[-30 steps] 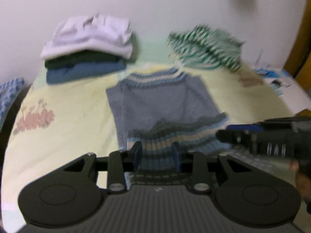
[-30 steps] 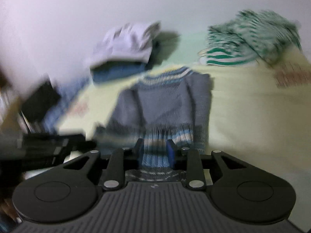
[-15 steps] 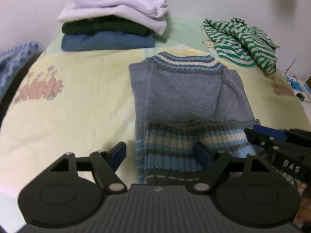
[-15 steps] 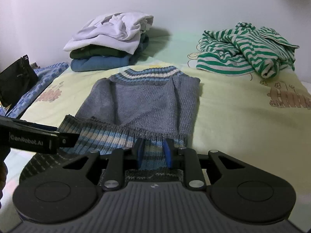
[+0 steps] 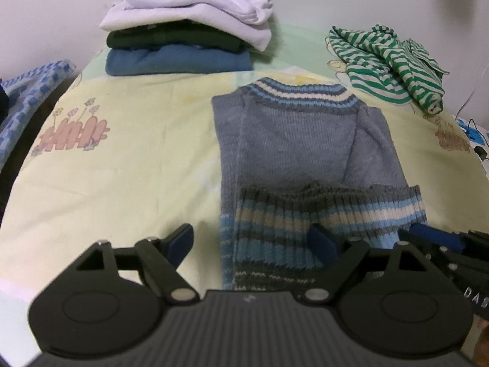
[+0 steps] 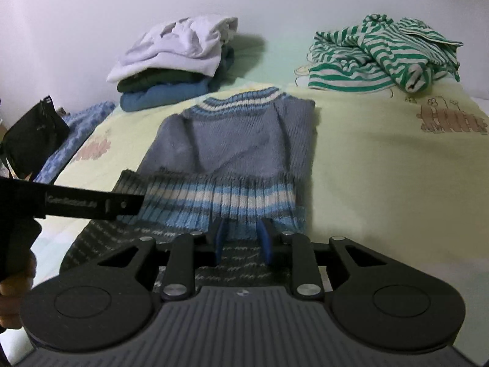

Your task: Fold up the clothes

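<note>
Left gripper (image 5: 252, 241): jaws opening, spread wide, pads off the cloth, one over bare sheet (image 5: 122, 159), the other over the striped hem (image 5: 321, 217). Nothing held. Right gripper (image 6: 241, 238): jaws narrow, pinched on the hem's near edge, cloth bunched between the blue pads (image 6: 218, 238).

Grey sweater (image 5: 293, 140) flat mid-bed, sleeves tucked in, collar toward the wall, hem doubled back over the lower body.

Likely trouble:
- Only one corner let go; with the right side pinched, any lift or drag would probably pull the fold crooked.
- Thick ribbed knit, springy; hem may creep open again once released unless pressed flat.
- Open left pad close over the hem; could snag the ribs on withdrawal.

Further out: folded stack (image 5: 186, 30) by the wall, far left, well apart. Green striped shirt (image 5: 388, 61) crumpled far right, not yet folded.
</note>
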`<state>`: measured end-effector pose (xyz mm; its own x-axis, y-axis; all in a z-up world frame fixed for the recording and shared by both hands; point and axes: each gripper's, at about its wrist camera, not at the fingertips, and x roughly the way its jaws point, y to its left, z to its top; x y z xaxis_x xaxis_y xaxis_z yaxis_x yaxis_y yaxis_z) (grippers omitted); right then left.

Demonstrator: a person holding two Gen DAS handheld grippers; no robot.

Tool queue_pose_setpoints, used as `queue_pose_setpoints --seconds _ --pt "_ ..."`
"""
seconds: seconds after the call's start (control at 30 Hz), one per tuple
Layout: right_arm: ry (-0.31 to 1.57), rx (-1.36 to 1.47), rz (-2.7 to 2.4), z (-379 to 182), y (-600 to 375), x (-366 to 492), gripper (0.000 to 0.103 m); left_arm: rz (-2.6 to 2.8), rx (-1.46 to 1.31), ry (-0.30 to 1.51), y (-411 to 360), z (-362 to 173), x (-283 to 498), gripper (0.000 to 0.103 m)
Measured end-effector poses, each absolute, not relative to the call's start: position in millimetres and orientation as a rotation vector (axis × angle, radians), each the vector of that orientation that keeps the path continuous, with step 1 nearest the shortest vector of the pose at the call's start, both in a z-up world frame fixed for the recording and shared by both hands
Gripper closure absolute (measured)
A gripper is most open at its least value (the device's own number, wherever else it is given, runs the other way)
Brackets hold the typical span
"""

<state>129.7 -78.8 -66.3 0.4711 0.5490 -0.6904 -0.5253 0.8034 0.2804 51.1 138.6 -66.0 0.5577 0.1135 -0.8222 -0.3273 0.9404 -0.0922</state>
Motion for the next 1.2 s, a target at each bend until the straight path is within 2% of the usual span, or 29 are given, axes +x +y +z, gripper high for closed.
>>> queue_pose_setpoints --seconds 0.3,0.43,0.53,0.7,0.73,0.97,1.03,1.1,1.2 --pt "0.822 -0.014 0.632 -67.9 -69.8 126.2 0.080 0.280 -0.220 0.947 138.6 -67.6 50.9 0.008" --pt "0.841 0.006 0.613 -61.7 -73.5 130.8 0.081 0.262 -0.204 0.939 144.6 -62.3 45.6 0.011" --pt "0.823 0.017 0.587 -45.4 -84.4 122.3 0.079 0.258 -0.191 0.909 151.4 -52.2 31.9 0.024" --pt "0.849 0.006 0.653 -42.8 -83.1 109.0 0.079 0.239 -0.216 0.890 155.3 -44.0 11.5 0.062" --pt "0.870 0.001 0.651 -49.1 -80.1 110.3 0.078 0.224 -0.226 0.884 153.5 -43.1 9.5 0.062" --pt "0.904 0.071 0.666 -66.0 -75.4 130.1 0.079 0.178 -0.145 0.897 117.3 -57.3 28.8 0.059" --pt "0.903 0.061 0.672 -64.8 -73.4 133.3 0.079 0.197 -0.114 0.893 114.4 -60.8 30.3 0.053" --pt "0.908 0.061 0.665 -61.8 -76.4 132.9 0.079 0.215 -0.093 0.888 116.5 -62.9 29.0 0.036" --pt "0.889 0.099 0.641 -50.2 -94.7 124.1 0.076 0.220 -0.126 0.889 124.6 -65.6 26.3 0.033"
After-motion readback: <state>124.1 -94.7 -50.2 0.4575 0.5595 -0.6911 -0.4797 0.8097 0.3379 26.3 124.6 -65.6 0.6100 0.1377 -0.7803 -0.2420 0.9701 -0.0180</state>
